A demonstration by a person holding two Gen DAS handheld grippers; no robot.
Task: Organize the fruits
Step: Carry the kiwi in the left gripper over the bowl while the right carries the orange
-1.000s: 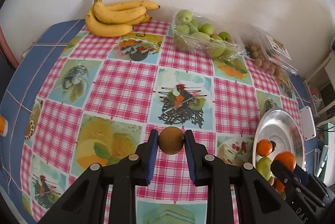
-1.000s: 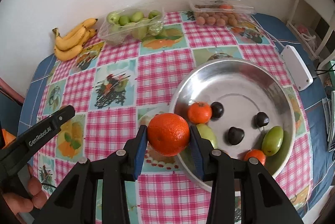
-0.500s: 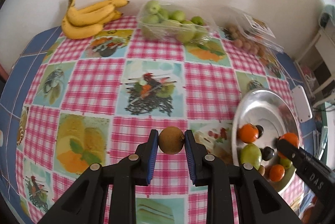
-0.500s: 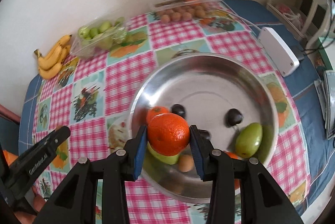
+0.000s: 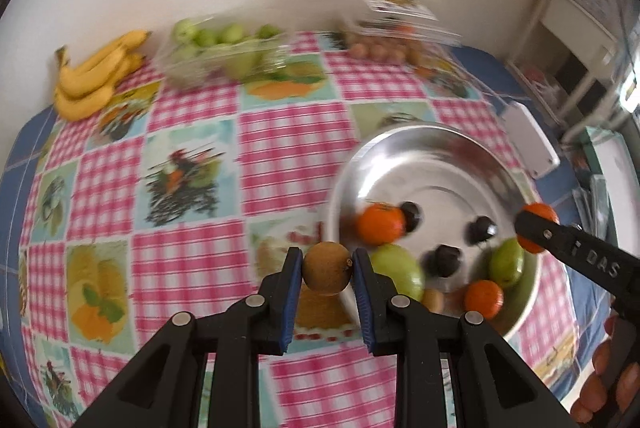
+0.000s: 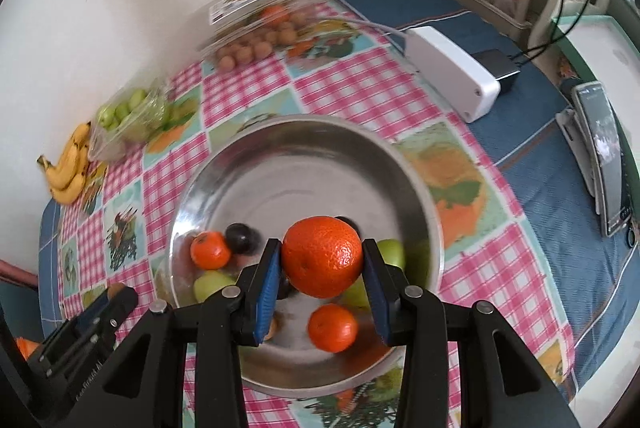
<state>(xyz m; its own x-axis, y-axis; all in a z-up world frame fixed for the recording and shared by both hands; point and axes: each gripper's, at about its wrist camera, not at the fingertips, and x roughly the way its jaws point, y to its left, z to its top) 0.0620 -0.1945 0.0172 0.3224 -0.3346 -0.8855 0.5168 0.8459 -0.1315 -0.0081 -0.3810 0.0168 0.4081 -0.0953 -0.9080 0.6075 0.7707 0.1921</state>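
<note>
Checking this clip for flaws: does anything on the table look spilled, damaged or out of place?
Nothing stands out. The metal bowl sits upright with its fruit inside, the bananas and two clear fruit packs lie tidy by the wall; motion blur hides finer detail.

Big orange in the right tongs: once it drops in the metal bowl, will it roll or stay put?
The orange is round, so it will probably roll. The bowl looks smooth and dished, so it should drift toward the middle. Fruit already lies below; the small orange may well stop it early or get nudged.
</note>
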